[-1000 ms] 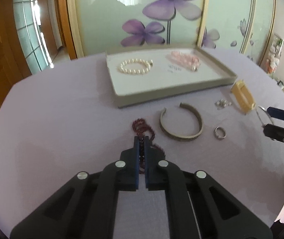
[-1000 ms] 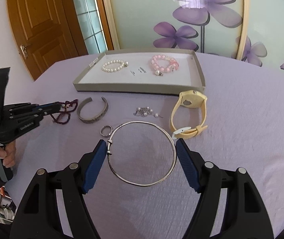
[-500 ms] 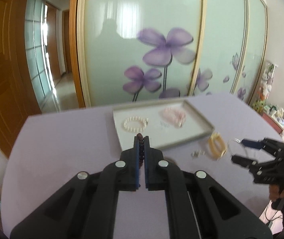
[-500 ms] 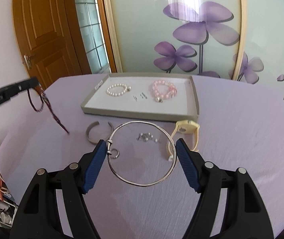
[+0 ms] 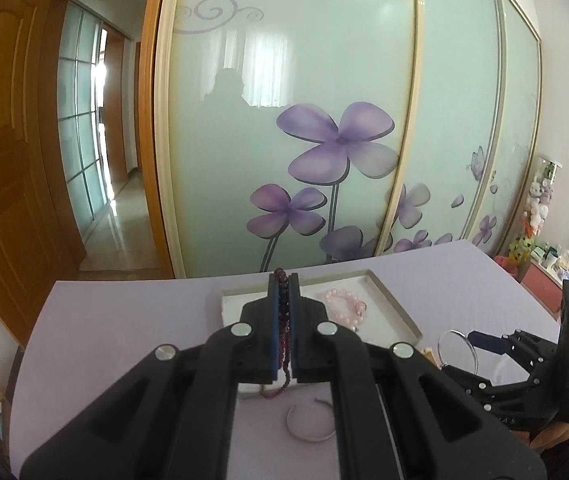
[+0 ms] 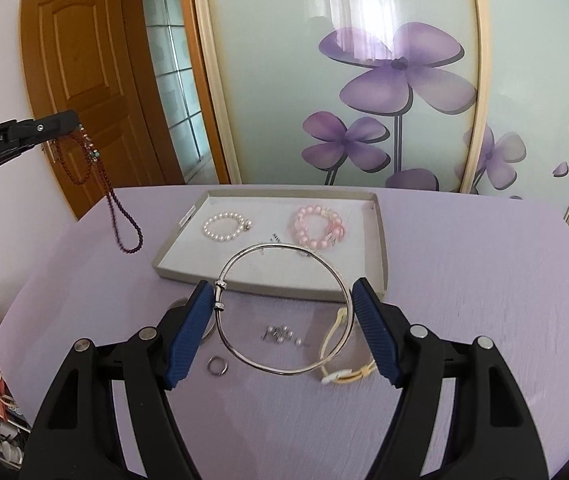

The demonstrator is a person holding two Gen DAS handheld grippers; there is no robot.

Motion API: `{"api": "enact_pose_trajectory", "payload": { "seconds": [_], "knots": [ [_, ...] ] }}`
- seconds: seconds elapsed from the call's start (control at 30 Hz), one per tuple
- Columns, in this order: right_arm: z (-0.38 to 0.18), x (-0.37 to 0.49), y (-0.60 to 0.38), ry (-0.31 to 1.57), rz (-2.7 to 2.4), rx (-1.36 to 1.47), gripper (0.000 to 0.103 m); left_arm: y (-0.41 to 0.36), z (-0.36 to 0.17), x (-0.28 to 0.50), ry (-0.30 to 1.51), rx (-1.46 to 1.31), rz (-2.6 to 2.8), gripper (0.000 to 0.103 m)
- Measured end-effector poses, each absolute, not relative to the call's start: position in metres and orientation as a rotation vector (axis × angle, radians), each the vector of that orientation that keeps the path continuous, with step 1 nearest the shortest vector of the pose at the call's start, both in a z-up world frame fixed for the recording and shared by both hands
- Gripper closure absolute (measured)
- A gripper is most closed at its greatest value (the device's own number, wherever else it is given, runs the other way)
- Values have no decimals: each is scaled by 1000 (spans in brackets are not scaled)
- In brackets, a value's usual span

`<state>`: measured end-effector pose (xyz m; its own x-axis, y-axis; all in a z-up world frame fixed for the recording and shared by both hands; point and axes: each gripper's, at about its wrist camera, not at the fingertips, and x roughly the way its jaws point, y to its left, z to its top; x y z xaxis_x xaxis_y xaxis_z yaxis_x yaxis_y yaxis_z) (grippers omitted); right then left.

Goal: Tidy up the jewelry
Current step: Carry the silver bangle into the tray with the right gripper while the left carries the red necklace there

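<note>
On the purple table (image 6: 464, 280), tray (image 6: 382, 248) holds pearl bracelet (image 6: 225, 227), pink bracelet (image 6: 318, 227).

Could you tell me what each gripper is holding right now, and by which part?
The left gripper pinches the dark red bead necklace near its top, rest dangling. The right gripper clamps the silver bangle across its opposite outer edges.

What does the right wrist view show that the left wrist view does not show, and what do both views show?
Only the right wrist view shows the white pearl bracelet in the tray, the small ring, the yellow watch, and the dark red bead necklace hanging its full length from the left gripper.

Only the left wrist view shows the open cuff bangle lying whole on the table.

Both show the pink bead bracelet, and the silver hoop bangle between the right gripper's fingers.
</note>
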<state>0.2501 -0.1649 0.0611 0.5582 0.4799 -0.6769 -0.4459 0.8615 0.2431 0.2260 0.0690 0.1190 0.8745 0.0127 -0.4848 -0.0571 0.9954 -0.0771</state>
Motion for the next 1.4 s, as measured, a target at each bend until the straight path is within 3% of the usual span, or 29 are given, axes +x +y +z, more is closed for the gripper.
{"api": "enact_pose_trajectory", "payload": {
  "seconds": [0.73, 0.77, 0.8, 0.87, 0.93, 1.07, 1.27, 1.4],
  "knots": [
    [23, 298, -171, 864, 518, 58, 30, 66, 50, 322, 648, -88, 27, 97],
    [23, 298, -170, 865, 518, 58, 30, 66, 49, 321, 645, -86, 26, 91],
    [23, 298, -170, 865, 518, 58, 30, 66, 49, 320, 643, -87, 28, 78],
    [23, 297, -170, 865, 518, 56, 30, 69, 51, 316, 625, -93, 45, 67],
    [22, 298, -170, 866, 516, 55, 30, 73, 51, 311, 613, -105, 49, 67],
    [22, 299, -168, 866, 515, 48, 30, 86, 51, 300, 595, -135, 90, 53],
    [16, 313, -157, 869, 499, 28, 30, 108, 47, 287, 594, -158, 159, 42],
    [9, 332, -147, 884, 473, 27, 30, 122, 42, 283, 604, -180, 185, 40]
  ]
}}
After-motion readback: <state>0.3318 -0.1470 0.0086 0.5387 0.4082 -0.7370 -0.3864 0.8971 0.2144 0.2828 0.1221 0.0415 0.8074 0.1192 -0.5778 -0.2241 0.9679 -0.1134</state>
